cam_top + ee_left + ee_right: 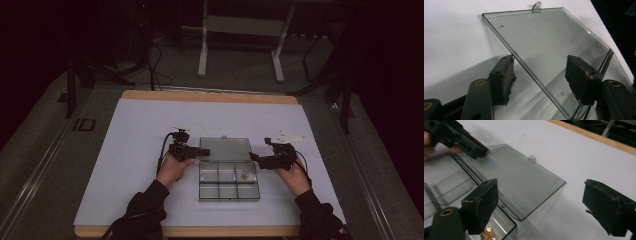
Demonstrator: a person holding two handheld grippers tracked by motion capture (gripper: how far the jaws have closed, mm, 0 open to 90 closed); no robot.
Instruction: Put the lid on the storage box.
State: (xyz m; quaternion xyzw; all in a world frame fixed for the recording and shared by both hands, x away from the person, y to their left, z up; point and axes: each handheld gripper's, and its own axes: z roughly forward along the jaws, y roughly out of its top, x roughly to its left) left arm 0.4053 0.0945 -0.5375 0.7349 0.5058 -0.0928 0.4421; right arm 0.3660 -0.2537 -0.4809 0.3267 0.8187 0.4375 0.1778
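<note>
High view: clear compartment box (229, 180), lid (225, 148) open flat

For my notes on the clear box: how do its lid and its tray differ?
The lid is one flat, undivided sheet, while the tray is split into compartments. The lid lies open on the far side, while the tray sits nearer the person. The lid carries nothing, while the tray holds small copper-coloured bits. Both are clear plastic and joined along one edge.
</note>
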